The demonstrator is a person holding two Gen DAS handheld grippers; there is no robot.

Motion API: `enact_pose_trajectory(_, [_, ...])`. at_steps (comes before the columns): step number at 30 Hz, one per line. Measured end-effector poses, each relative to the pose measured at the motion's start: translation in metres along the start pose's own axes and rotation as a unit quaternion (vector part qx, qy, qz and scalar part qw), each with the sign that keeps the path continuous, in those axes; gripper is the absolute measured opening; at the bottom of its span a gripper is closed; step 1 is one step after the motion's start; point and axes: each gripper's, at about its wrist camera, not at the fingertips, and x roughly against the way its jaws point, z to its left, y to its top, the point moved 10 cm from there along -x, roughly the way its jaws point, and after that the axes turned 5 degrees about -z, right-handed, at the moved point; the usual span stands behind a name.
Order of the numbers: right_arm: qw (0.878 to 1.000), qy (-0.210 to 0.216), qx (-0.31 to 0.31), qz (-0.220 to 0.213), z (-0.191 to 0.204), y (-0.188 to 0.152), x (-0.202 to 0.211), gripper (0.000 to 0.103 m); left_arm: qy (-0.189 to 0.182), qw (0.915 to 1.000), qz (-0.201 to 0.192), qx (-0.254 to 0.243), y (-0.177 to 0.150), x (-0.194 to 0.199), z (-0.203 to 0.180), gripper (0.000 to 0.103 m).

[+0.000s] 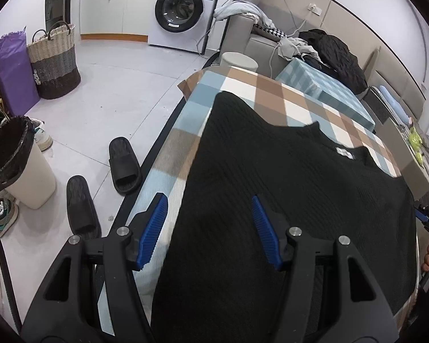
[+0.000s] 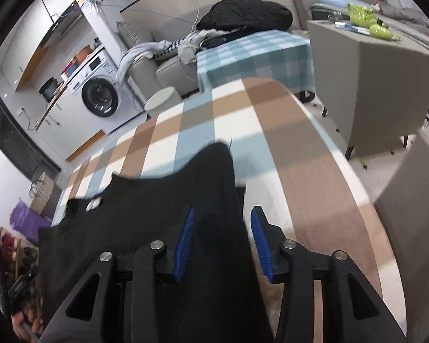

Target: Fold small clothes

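Both open tools (image 1: 210, 231) (image 2: 221, 241) straddle the black sweater's (image 1: 271, 177) opposite edges.

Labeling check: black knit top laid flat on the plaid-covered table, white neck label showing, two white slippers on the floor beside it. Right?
Not quite: the slippers are black, not white, as the left wrist view shows. The black knit top does lie on the plaid-covered table with its white neck label showing.

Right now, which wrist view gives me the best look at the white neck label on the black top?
The left wrist view. The white label sits sharp and unobstructed at the collar of the black top, with the neckline visible around it. The right wrist view shows the label too, but smaller, off near the left edge and softened by blur.
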Motion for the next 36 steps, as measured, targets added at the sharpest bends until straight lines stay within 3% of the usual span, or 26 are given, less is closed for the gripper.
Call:
enact_pose_trajectory(3, [1.0,0.009,0.002,0.013,-0.005,-0.025,0.023,0.052,0.002,0.9999,-0.005,-0.01,-0.014,0.022,0.0,0.061])
enact_pose_trajectory(11, [0.999,0.016,0.01,0.035,-0.017,-0.102,0.08,0.054,-0.009,0.9995,0.0,-0.03,-0.059,0.07,-0.01,0.066])
enact_pose_trajectory(14, [0.999,0.019,0.024,0.039,-0.019,-0.125,0.096,0.054,-0.015,0.9992,-0.009,-0.036,-0.076,0.092,-0.015,0.074])
enact_pose_trajectory(21, [0.997,0.007,0.067,0.033,-0.012,-0.151,0.102,0.054,-0.02,0.9982,-0.002,-0.056,-0.114,0.121,-0.022,0.077])
enact_pose_trajectory(23, [0.996,0.004,0.08,0.028,-0.007,-0.15,0.103,0.047,-0.021,0.9983,0.003,-0.054,-0.122,0.125,-0.021,0.077])
enact_pose_trajectory(25, [0.995,0.007,0.098,0.021,0.001,-0.149,0.105,0.027,-0.024,0.998,0.005,-0.058,-0.128,0.129,-0.021,0.077])
enact_pose_trajectory(27, [0.993,0.003,0.114,0.012,0.006,-0.146,0.106,0.014,-0.018,0.9981,0.005,-0.059,-0.131,0.131,-0.02,0.077])
enact_pose_trajectory(36, [0.993,0.007,0.12,0.0,0.016,-0.141,0.122,0.006,-0.018,0.9983,0.01,-0.054,-0.133,0.129,-0.022,0.077])
